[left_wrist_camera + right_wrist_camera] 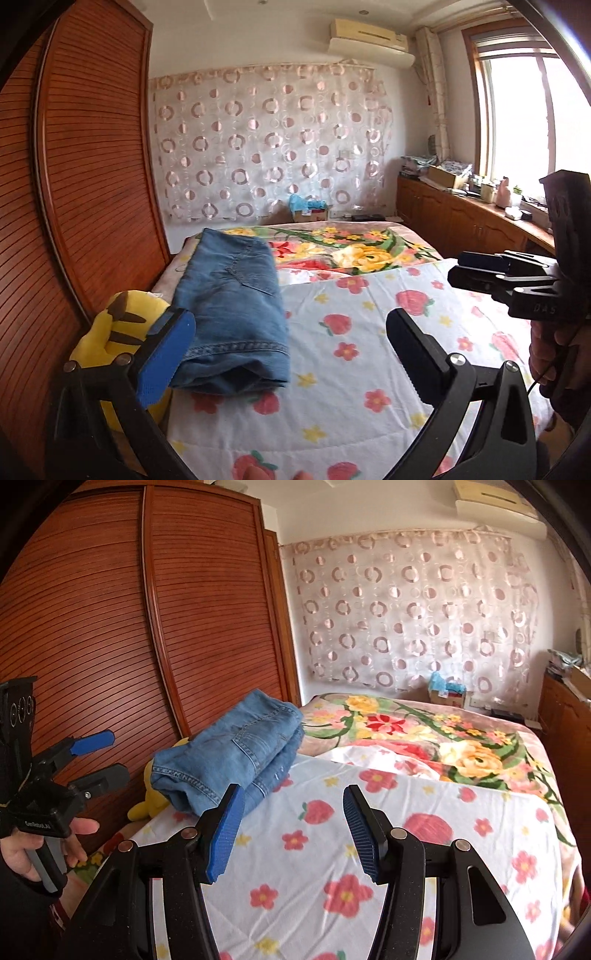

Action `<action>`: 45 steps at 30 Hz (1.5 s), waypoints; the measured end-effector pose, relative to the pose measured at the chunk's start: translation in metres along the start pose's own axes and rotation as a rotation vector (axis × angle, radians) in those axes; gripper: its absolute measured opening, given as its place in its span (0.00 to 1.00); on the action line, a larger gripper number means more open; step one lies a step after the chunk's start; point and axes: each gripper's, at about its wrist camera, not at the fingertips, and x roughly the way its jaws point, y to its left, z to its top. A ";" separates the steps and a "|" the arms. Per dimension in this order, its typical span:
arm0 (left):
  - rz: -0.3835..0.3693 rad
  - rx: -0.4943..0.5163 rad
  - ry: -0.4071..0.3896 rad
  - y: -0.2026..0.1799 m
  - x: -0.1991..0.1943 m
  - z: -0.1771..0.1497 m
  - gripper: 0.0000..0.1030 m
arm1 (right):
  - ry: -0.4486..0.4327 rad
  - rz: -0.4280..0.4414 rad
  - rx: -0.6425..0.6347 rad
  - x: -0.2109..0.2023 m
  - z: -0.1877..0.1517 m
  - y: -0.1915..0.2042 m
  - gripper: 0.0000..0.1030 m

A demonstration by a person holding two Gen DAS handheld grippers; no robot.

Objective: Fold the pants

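A: Bedding first: a white strawberry-print sheet [332,849] covers the near part of the bed, with a floral blanket [424,731] beyond it. Both tools sit low over the sheet. The right gripper [293,834] has its 2 blue-padded fingers partly spread with only sheet between them. The left gripper [291,354] is spread wide, nothing between its fingers.

B: And the pants?

A: The folded jeans [232,302] lie at the left edge of the bed, near the wardrobe [129,627], resting flat and touched by neither gripper. They look already folded into a thick stack.

B: How would they handle?

A: I'd judge denim as fairly heavy and limp but not slippery. It holds a crease, yet a stack this thick sags if pinched at 1 corner. Best to take the stitched hem edge nearest the camera, or grip both ends of the folded side with 2 tools.

B: What does each view add?

A: The left wrist view shows the yellow plush toy [110,332] wedged against the jeans' left side, plus the window [524,110] and the low cabinet [461,214]. The right wrist view shows the stack's layered side fold and a hand [48,849] holding the left tool, which hangs clear of the jeans.
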 end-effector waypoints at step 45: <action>-0.066 -0.028 -0.011 -0.090 -0.061 0.016 1.00 | -0.130 -0.336 0.080 -0.145 -0.035 0.073 0.66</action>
